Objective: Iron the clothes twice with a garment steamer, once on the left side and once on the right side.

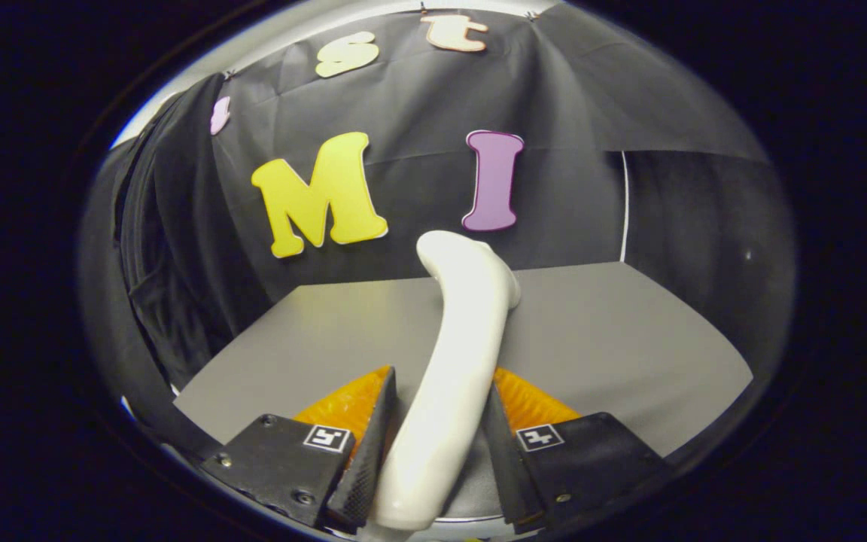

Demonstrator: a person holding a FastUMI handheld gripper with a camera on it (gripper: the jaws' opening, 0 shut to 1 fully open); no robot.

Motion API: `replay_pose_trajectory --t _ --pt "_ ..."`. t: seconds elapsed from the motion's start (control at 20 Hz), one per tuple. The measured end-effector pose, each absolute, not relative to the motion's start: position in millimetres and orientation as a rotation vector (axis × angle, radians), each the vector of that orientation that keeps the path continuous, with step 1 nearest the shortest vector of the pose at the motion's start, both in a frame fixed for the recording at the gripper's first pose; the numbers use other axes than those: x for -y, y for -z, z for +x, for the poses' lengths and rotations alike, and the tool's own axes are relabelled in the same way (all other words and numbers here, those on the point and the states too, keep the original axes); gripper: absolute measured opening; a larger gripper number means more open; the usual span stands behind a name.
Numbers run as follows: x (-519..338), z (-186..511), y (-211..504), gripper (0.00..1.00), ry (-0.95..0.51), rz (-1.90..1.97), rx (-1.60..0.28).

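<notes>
The garment steamer [452, 361] is held in the gripper [437, 444] — its white curved handle runs up between the two fingers, both of which press against its sides. The steamer's head end rises just beyond the fingers, over the grey table [614, 346]; whether it touches the table cannot be told.

A dark garment [170, 248] is seen hanging at the far left, beside the black cloth wall, well apart from the steamer. It is judged to be the clothing to be ironed; no pass along it appears begun, since the steamer is nowhere near it.

Risks from here:
- The handle is smooth, rounded and tapered — it could be rotated or slipped in the grip when the tool is swung left, leaving the head misaligned with the cloth.
- The garment hangs loose and folded; it could be pushed aside or bunched rather than smoothed if pressed too firmly.
- The two sides could be confused or overlapped, as the garment's centre line is hard to make out in the folds.
</notes>
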State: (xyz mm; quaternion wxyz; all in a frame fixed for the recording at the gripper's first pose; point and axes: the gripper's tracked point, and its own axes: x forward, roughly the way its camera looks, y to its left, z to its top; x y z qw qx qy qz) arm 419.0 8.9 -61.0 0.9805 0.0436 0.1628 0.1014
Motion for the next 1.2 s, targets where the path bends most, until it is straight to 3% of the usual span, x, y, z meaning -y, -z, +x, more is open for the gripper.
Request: replay_pose_trajectory --t 0.1,0.4,0.75,1.2 --pt "-13 416 63 0.55 -0.231 0.109 -0.336" --pt "-30 390 52 0.39 -0.325 0.202 -0.332" --pt "-37 335 -13 0.37 -0.301 0.240 -0.187" --pt "-122 262 -145 0.37 -0.239 0.151 0.074"
